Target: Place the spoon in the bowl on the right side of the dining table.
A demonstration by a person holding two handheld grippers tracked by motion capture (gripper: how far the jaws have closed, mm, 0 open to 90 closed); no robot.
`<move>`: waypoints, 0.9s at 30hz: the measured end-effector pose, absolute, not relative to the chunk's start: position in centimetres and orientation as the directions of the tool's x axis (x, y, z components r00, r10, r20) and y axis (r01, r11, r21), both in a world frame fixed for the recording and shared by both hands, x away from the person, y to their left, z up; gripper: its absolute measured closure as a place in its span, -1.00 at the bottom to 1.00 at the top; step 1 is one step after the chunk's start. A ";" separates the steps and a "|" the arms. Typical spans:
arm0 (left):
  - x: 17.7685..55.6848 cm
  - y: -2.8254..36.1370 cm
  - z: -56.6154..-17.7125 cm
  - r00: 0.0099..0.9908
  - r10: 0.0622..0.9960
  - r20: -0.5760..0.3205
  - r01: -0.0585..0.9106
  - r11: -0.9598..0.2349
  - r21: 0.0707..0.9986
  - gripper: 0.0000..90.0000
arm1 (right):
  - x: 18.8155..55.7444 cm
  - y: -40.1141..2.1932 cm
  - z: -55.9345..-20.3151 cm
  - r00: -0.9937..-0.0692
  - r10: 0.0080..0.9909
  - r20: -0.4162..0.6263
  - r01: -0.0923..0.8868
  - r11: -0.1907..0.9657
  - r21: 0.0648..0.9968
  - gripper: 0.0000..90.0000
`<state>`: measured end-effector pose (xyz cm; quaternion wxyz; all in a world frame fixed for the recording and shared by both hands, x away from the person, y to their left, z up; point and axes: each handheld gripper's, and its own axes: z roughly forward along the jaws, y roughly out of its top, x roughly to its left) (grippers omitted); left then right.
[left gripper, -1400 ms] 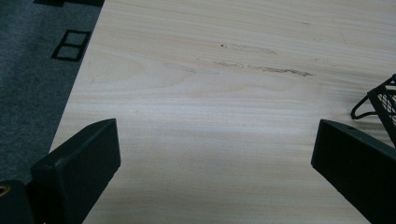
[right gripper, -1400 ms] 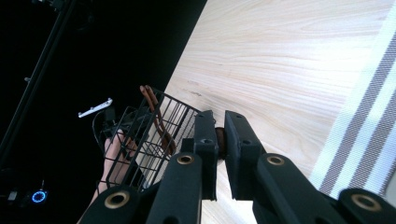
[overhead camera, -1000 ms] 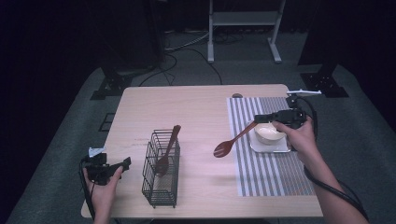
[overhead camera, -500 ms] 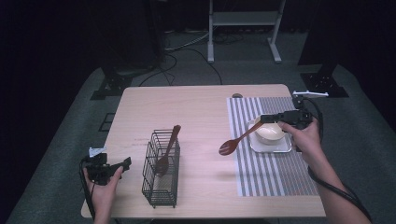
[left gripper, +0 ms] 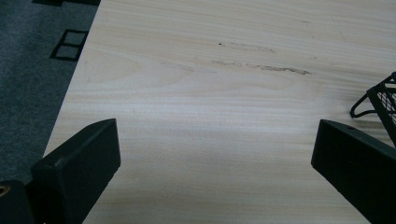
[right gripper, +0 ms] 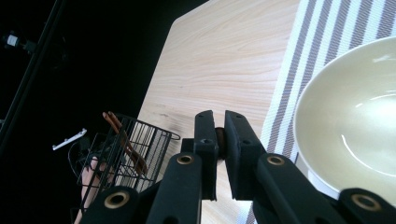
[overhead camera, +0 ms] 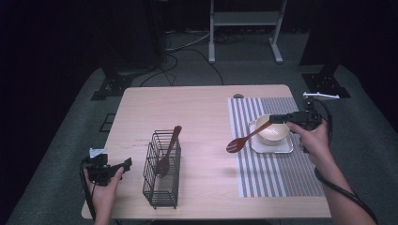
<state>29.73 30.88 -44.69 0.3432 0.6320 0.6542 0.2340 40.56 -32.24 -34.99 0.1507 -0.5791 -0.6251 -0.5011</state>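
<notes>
Holding that wooden spoon [overhead camera: 245, 138] by the very tip of its handle is the sketchy part here — the right gripper [overhead camera: 273, 119] has its jaws clamped tight on the handle end, and the spoon hangs out sideways in the air with its head low over the striped placemat [overhead camera: 277, 173], just beside the cream bowl [overhead camera: 273, 132] on its white square plate [overhead camera: 271, 147]. With that much spoon past the pinch, I'd guess it could pivot or slip, or the handle could clip the bowl rim and shove it. Further out, the wire basket [overhead camera: 162, 171] with another spoon [overhead camera: 168, 152] looks light enough to tip. The left gripper [overhead camera: 123, 165] sits near the table [overhead camera: 187, 108] edge, jaws wide apart — nothing in them.
</notes>
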 end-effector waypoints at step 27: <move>29.7 30.8 -44.7 0.034 0.988 -0.151 0.667 0.090 0.740 -1.00 | 40.2 -35.9 -35.0 -0.215 0.598 0.772 0.856 -0.266 0.444 0.85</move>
